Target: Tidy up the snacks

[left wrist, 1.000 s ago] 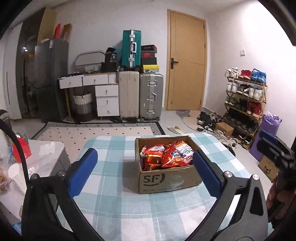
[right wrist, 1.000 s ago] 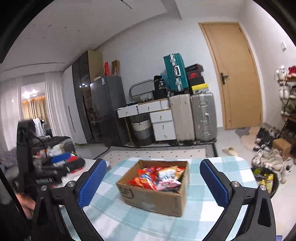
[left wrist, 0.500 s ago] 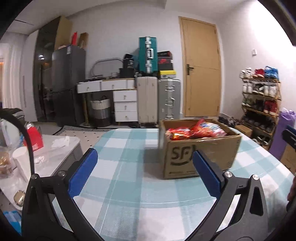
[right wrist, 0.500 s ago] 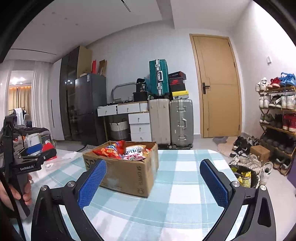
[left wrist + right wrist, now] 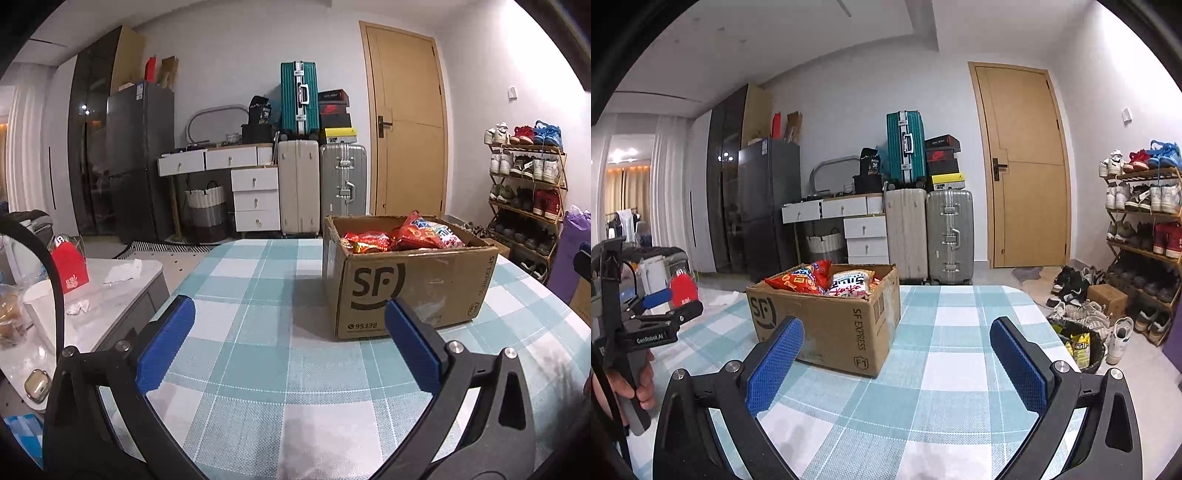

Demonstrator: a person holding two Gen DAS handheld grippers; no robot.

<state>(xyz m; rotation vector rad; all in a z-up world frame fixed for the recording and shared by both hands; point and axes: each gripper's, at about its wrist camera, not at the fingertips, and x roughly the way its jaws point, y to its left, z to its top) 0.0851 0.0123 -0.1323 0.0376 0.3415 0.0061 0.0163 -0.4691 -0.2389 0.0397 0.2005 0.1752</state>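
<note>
Cardboard box (image 5: pixel 406 280) of snack packets (image 5: pixel 402 236) — now viewed low, level with table (image 5: pixel 258 280). Left gripper (image 5: pixel 288 343), right gripper (image 5: pixel 897 365) — lowered, wide open, empty; packets all boxed.

Teal-and-white checked tablecloth (image 5: pixel 258 295), brown cardboard box (image 5: pixel 406 291) with red snack packets (image 5: pixel 413 232), blue-padded jaws.

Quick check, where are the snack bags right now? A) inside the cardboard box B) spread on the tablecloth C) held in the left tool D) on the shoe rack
A: the snack bags sit piled inside the open cardboard box on the checked tablecloth; the left tool and right tool are both open and empty.
</note>
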